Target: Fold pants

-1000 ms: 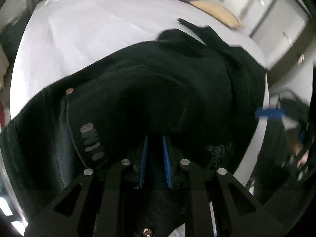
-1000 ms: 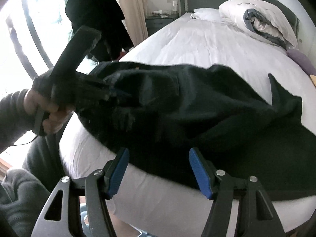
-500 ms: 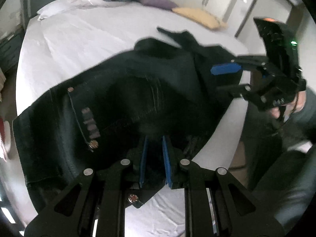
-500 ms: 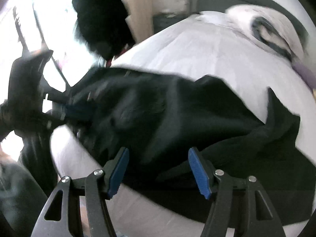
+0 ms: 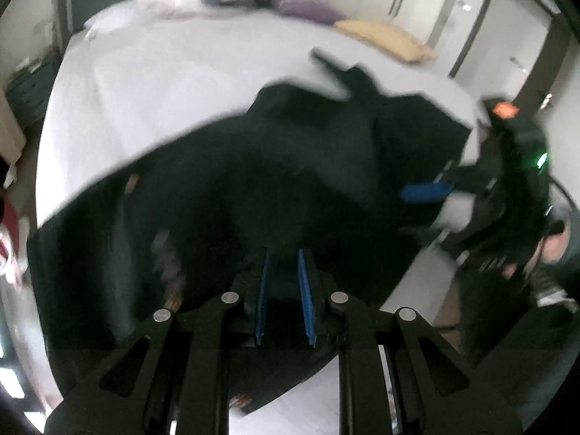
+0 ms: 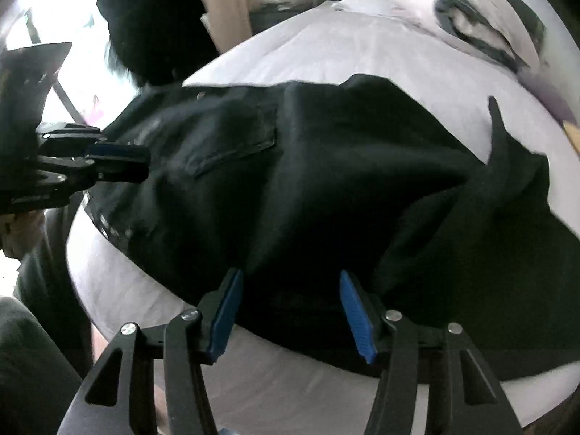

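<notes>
Black pants [image 5: 290,166] lie bunched across the near edge of a white bed; they also show in the right wrist view [image 6: 326,188]. My left gripper [image 5: 284,264] is shut on the waist end of the pants; it appears at the left of the right wrist view [image 6: 119,161]. My right gripper [image 6: 290,290] is open, its blue pads on either side of a fold of the pants at the bed's edge. It also shows in the left wrist view [image 5: 424,214].
The white bed [image 6: 362,47] carries pillows [image 6: 471,18] by the headboard, a purple cushion [image 5: 308,12] and a yellow cushion [image 5: 384,38]. A dark garment [image 6: 152,29] hangs by the window. Closet doors [image 5: 507,29] stand behind the bed.
My right gripper has come down to the pants at the bed's edge, still open. My left gripper keeps its hold on the waist and has shifted with the cloth.
</notes>
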A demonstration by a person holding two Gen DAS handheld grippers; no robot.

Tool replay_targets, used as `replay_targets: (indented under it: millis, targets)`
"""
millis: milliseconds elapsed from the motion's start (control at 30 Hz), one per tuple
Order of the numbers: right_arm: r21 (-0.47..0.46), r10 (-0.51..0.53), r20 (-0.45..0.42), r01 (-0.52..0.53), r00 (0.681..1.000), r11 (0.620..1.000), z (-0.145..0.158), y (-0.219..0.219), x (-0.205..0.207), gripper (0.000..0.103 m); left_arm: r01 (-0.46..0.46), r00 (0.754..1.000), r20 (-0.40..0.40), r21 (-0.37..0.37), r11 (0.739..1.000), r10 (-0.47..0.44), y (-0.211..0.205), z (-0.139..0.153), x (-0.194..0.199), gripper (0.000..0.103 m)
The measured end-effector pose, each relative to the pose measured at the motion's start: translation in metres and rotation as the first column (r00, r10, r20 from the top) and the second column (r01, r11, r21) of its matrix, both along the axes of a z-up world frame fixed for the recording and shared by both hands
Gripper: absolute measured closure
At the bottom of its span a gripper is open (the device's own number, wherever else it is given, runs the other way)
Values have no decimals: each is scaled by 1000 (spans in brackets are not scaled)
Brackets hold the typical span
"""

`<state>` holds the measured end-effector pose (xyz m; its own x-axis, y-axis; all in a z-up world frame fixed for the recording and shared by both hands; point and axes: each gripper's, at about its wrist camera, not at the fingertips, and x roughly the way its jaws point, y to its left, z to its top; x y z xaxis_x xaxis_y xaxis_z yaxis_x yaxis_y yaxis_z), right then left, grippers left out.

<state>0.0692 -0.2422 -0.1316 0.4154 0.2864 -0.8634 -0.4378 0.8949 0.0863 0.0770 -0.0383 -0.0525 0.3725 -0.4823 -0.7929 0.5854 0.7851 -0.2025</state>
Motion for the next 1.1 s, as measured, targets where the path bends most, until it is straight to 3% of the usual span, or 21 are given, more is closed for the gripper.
replay_targets:
  millis: [100,233,333,433,567,700,833,967,1033,1067,1100]
  targets:
    - [124,-57,2,56,998,991,19,-18,7,45,4,1000,2,-41,999,-4,-33,13,17,88]
    - [207,-241,64,223,968,953,57,-75,39,41,-59,995,-82,-33,998,56,-53,-8,47,88]
    - [150,-347,98,331,933,932,73,-112,74,40,-108,974,-203,-22,994,101,-57,-40,63,88]
    - [91,-403,119,394,907,915,77,-135,126,34,-123,968,-224,-47,991,110,-54,-49,66,88]
    - [45,-450,76,447,890,893,60,-147,202,34,-151,949,-292,-102,983,115,-46,-55,79,88]
    - [-20,-454,10,454,891,891,26,-142,265,34,-143,949,-297,-107,984,106,-46,-63,82,88]
    - [-72,-491,-17,489,871,869,1,-140,305,34,-144,951,-290,-114,983,106,-38,-66,70,88]
    - [-208,-487,-43,469,872,858,-26,-135,325,33,-148,952,-287,-117,982,109,-38,-66,69,88]
    - [-192,-492,-36,477,870,857,-28,-139,327,34,-148,953,-281,-115,982,111,-38,-64,67,88]
    - [-185,-491,-33,477,871,859,-27,-140,328,37,-149,954,-276,-113,982,113,-38,-64,66,88]
    - [-180,-484,-33,471,874,863,-26,-140,328,54,-148,955,-272,-112,983,113,-33,-63,65,88]
